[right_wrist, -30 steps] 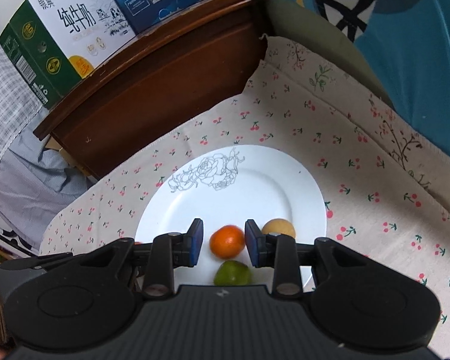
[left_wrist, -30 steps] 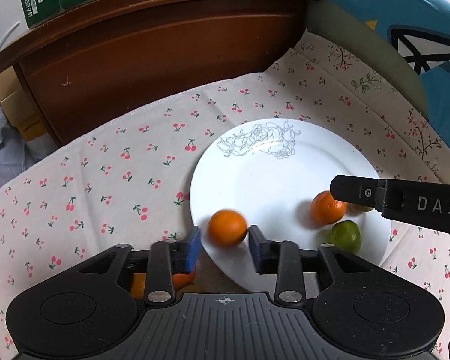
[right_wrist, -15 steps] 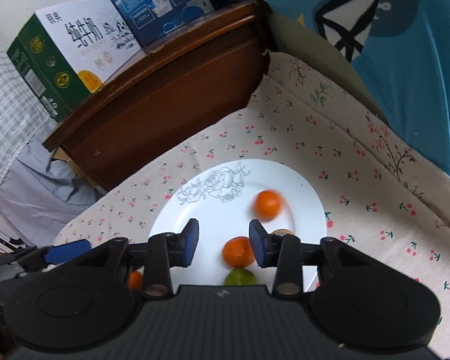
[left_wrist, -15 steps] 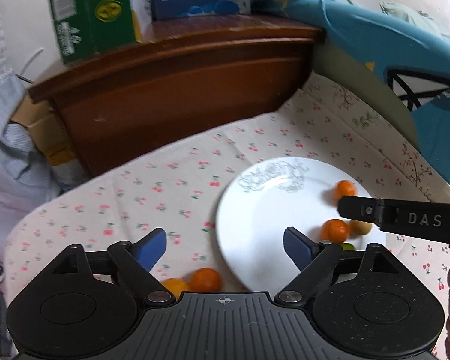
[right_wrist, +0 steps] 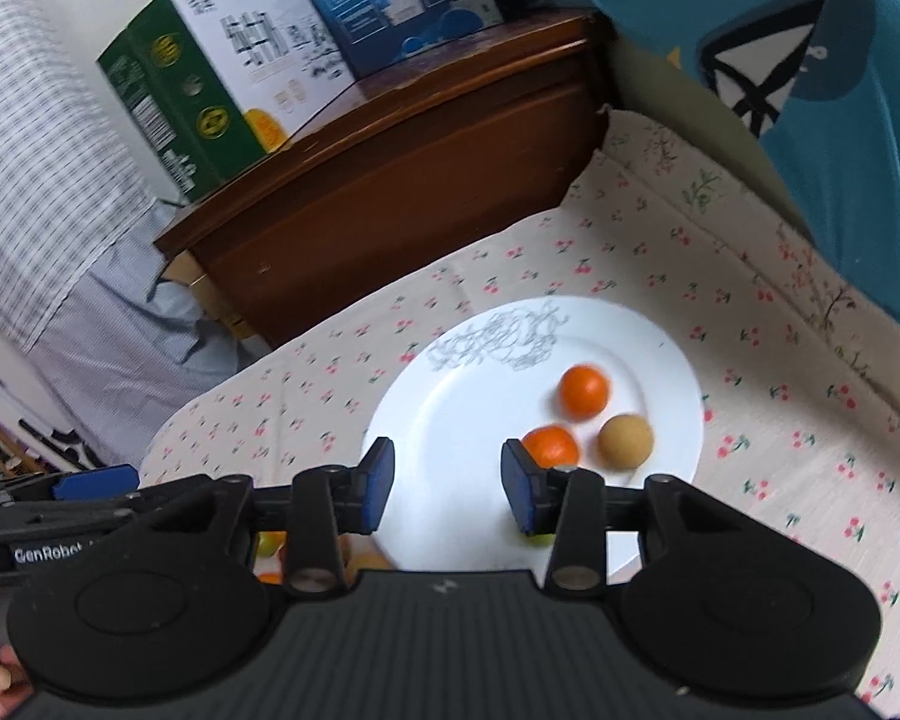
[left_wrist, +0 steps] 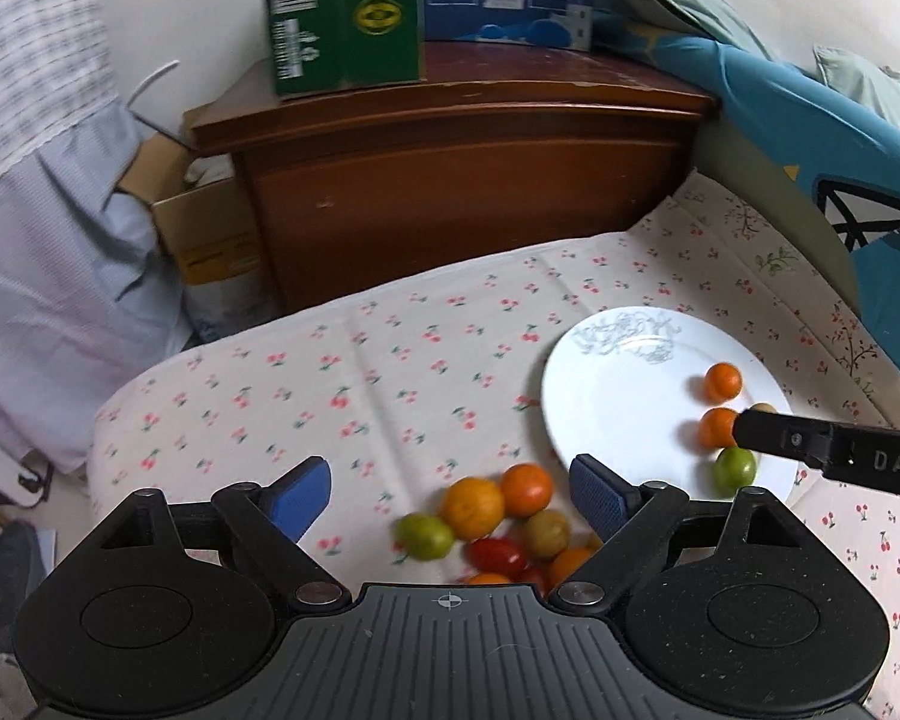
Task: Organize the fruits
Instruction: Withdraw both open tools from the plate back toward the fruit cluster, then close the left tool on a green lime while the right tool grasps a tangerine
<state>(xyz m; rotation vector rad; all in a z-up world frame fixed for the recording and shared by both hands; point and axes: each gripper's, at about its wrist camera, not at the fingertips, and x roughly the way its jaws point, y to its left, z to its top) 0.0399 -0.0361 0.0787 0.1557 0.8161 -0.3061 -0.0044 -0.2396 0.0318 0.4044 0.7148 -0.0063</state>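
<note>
Left gripper wide open and empty above loose fruit pile beside plate edge, possibly scattering fruits.

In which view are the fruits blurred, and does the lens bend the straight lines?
Left wrist view: the fruit pile on the cloth is smeared by motion; the plate is fairly sharp. Right wrist view: the two oranges look soft and the carton print is streaked. Both views: fisheye curves the cabinet edges.
</note>
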